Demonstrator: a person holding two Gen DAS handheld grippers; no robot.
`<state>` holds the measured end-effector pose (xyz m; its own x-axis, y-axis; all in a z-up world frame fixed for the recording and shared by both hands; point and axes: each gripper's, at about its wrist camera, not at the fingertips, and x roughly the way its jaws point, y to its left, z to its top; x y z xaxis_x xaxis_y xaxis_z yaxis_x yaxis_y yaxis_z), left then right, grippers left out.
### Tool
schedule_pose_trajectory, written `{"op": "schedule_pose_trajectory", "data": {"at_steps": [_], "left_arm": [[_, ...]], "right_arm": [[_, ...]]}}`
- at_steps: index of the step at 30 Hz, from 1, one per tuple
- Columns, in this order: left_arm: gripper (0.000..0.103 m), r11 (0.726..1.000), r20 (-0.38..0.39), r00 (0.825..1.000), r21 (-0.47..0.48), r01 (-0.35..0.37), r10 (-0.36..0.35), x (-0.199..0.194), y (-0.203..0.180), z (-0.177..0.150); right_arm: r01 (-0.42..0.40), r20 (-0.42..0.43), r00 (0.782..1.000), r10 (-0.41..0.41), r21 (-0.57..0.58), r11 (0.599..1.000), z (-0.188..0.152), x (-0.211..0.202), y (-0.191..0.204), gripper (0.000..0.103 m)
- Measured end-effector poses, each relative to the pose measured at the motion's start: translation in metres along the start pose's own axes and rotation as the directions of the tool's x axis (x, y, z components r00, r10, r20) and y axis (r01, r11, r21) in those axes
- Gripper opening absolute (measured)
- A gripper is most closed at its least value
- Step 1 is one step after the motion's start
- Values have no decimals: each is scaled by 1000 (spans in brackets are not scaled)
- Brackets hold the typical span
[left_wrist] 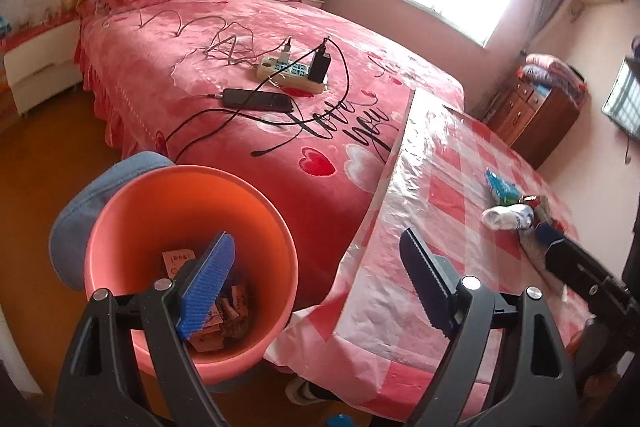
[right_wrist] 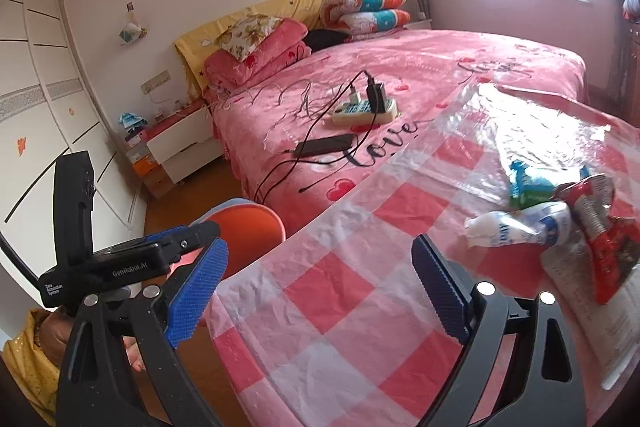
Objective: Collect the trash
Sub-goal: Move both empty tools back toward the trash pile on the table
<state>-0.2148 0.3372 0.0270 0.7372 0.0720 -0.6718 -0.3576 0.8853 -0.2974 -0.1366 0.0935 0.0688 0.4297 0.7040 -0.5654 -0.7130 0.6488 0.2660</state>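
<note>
An orange trash bin (left_wrist: 192, 211) stands on the floor beside the table, with paper scraps (left_wrist: 224, 311) at its bottom; its rim also shows in the right wrist view (right_wrist: 256, 223). My left gripper (left_wrist: 316, 287) is open and empty, above the bin's right rim and the table edge. On the checked table lie a crumpled white wrapper (right_wrist: 520, 227), a teal packet (right_wrist: 528, 185) and a red wrapper (right_wrist: 600, 227); they also show in the left wrist view (left_wrist: 508, 215). My right gripper (right_wrist: 320, 291) is open and empty, over the table, left of the trash.
The table carries a red-and-white checked cloth under clear plastic (right_wrist: 360, 287). A bed with a pink blanket (left_wrist: 260, 27) stands behind, holding a power strip (left_wrist: 296, 71), a phone (left_wrist: 256, 99) and cables. A blue cloth (left_wrist: 84, 203) lies behind the bin. A wooden cabinet (left_wrist: 536, 115) stands far right.
</note>
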Motion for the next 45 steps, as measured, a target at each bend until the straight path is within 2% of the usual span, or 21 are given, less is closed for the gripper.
{"op": "schedule_pose_trajectory", "data": {"at_steps": [22, 27, 36, 45], "left_arm": [[85, 993, -57, 998, 114, 2, 5, 11, -71, -5], [85, 986, -58, 998, 165, 26, -16, 11, -95, -9], [85, 963, -65, 998, 267, 28, -11, 12, -135, -14], [85, 949, -90, 996, 315, 32, -3, 19, -161, -18]], "right_arm": [[84, 104, 991, -87, 29, 996, -1, -52, -50, 92], [98, 127, 987, -102, 37, 994, 0, -65, -60, 92], [123, 162, 978, -131, 60, 991, 1, -84, -81, 92], [121, 161, 977, -138, 113, 986, 2, -96, -111, 92]]}}
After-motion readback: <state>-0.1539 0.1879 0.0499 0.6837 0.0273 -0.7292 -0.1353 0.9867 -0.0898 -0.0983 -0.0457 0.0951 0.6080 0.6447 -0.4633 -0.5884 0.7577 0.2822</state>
